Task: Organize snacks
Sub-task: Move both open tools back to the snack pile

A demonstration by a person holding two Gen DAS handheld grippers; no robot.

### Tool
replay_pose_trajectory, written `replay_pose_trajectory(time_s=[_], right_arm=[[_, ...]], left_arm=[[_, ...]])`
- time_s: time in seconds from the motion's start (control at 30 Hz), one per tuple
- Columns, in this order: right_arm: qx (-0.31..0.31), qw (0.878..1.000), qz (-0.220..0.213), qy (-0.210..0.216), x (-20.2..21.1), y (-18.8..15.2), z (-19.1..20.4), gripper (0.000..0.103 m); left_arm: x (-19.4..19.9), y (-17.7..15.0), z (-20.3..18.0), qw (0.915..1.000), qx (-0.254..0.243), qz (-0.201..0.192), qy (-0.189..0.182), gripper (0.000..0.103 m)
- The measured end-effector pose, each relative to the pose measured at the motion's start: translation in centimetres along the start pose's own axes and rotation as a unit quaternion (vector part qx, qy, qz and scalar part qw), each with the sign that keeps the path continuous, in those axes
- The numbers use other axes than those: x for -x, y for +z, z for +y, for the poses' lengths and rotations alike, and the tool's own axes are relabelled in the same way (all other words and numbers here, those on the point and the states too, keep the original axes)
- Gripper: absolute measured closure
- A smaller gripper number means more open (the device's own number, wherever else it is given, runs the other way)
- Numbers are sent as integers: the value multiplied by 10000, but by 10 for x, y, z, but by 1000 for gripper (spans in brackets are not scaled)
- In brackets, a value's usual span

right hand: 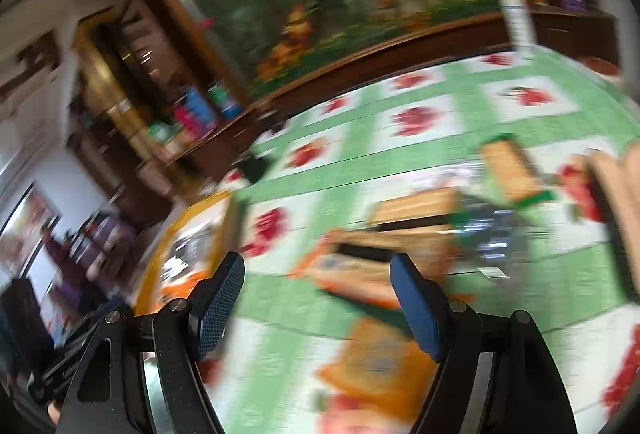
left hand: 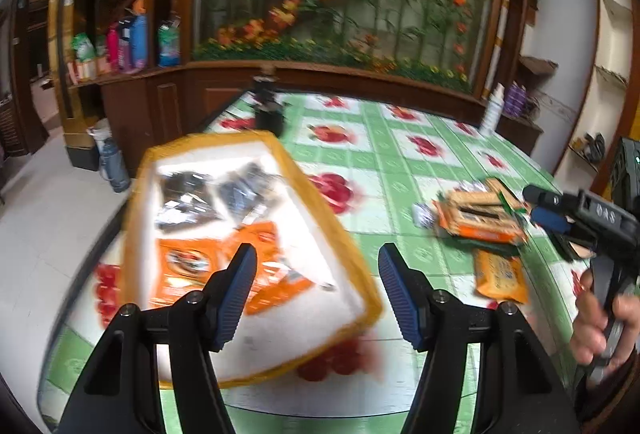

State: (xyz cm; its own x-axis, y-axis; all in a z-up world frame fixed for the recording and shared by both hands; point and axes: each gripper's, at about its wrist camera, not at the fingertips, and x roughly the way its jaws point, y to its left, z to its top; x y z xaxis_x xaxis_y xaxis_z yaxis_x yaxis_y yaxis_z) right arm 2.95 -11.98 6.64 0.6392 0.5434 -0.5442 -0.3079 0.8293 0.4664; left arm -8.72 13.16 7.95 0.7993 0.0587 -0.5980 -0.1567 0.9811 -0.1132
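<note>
Left tongs [left hand: 316, 290] gape wide, empty, above the tray [left hand: 136, 193] — right tongs [right hand: 318, 300] likewise, tilted over snack packets [right hand: 384, 258].

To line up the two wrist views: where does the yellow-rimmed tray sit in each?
Left wrist: yellow-rimmed tray fills the centre-left, beyond the left gripper.
Right wrist: at the left edge, blurred, left of the right gripper.
Shared landmark: the loose snack pile.

Blurred snack packets [right hand: 396, 234] beyond gaping right gripper [right hand: 318, 298]
</note>
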Motion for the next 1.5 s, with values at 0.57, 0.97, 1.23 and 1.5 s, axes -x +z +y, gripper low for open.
replay_pose_trajectory(time_s=[0.57,0.97,1.23,1.5], right_arm=[[-1112,9924,535,3,-35,13,-60,35],[-933,9769,725,1780,-16,0,-31,34],[-1163,9746,539,1836,-3,2,-42,34],[-1241,9738,388,1866,5,7,-46,34]], left_arm=[[-70,-9,-79,9899,-152,1000,-989,41],[-74,6,-73,9907,-65,1121,-763,24],[-125,25,-85,9857,-19,1684,-16,22],[-164,20,-105,9803,-530,1794,640,23]])
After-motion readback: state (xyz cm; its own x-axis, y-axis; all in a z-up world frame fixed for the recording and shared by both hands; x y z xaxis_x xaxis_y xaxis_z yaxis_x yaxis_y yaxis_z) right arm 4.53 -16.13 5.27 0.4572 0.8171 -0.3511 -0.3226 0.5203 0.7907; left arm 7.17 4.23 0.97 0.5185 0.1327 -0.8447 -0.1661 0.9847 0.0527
